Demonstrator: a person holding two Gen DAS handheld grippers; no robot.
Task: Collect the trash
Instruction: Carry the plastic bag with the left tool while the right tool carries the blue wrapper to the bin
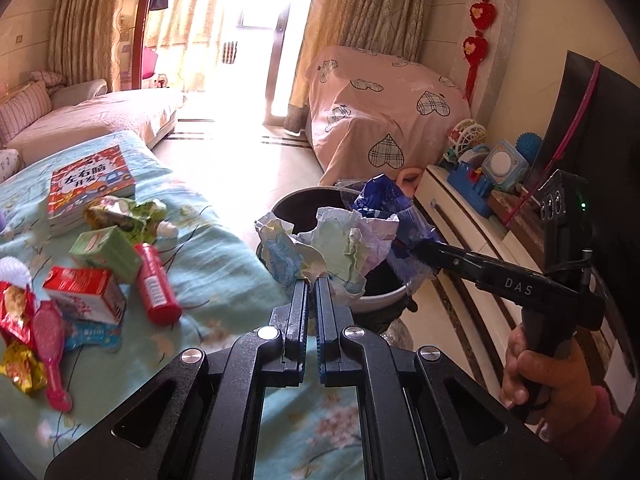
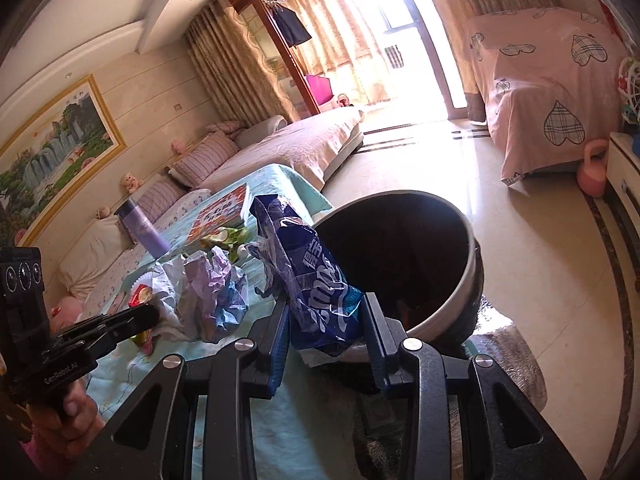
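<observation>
My left gripper [image 1: 311,286] is shut on a crumpled pastel paper [image 1: 336,244] and holds it over the near rim of the dark trash bin [image 1: 380,300]. The paper also shows in the right wrist view [image 2: 208,292]. My right gripper [image 2: 326,320] is shut on a blue plastic wrapper [image 2: 308,276], held upright beside the bin [image 2: 472,280]; the wrapper shows in the left wrist view [image 1: 384,200] above the bin.
On the teal-covered table [image 1: 216,264] lie a children's book [image 1: 92,184], green carton [image 1: 106,250], red carton [image 1: 84,292], red tube [image 1: 156,290], foil wrappers [image 1: 124,214] and a pink brush [image 1: 52,344]. A toy-laden TV cabinet [image 1: 460,200] stands right.
</observation>
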